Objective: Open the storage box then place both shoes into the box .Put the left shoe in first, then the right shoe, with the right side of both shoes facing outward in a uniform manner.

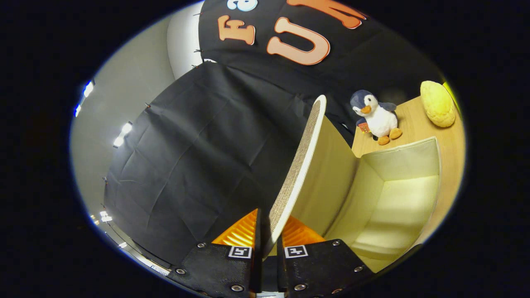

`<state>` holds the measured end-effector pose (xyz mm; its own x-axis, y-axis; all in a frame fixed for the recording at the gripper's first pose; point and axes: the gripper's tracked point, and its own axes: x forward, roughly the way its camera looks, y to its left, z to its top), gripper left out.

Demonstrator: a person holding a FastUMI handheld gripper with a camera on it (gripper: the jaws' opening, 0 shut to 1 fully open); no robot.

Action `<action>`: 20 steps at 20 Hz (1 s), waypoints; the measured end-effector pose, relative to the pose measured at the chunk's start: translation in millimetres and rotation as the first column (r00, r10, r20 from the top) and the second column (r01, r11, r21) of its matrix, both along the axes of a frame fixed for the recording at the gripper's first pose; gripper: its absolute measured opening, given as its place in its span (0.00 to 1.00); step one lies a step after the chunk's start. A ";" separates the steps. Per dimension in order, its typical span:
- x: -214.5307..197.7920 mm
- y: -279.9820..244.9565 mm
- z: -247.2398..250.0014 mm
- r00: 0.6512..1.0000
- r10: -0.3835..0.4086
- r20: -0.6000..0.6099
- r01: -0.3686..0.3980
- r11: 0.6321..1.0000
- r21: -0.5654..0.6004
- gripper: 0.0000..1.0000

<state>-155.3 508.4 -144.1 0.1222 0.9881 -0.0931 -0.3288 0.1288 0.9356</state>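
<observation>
My gripper point(268, 236) is shut on the lid point(299, 165) of the storage box, both fingers pressing on its edge. The lid stands raised, nearly upright, with a woven outer face and a pale inner face. Beyond and to the right of the fingers the box point(408, 159) lies open, its cream lining bare inside. The box rests on a wooden table point(414, 116).
A plush penguin point(376, 116) sits on the table behind the box. A yellow bun-shaped cushion point(437, 103) lies further right. The black cloth wall point(198, 157) hangs to the left of the lid, with a white wall and ceiling lights past it.
</observation>
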 end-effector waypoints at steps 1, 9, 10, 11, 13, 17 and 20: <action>-0.5 6.9 6.4 1.000 -0.003 0.012 0.003 1.000 -0.005 0.15; -24.5 66.9 1.3 0.990 0.030 0.135 -0.013 0.993 -0.120 0.36; -26.8 69.8 -2.7 0.990 0.034 0.134 -0.016 0.991 -0.130 0.42; -30.4 70.4 -5.7 0.989 0.048 0.137 -0.030 0.991 -0.133 0.48; -31.1 71.0 -14.0 0.984 0.059 0.166 -0.031 0.985 -0.167 0.60; -41.8 49.1 -21.6 0.980 0.086 0.179 -0.048 0.977 -0.208 0.75; -30.3 12.4 -27.4 0.972 0.056 0.227 -0.001 0.972 -0.237 0.79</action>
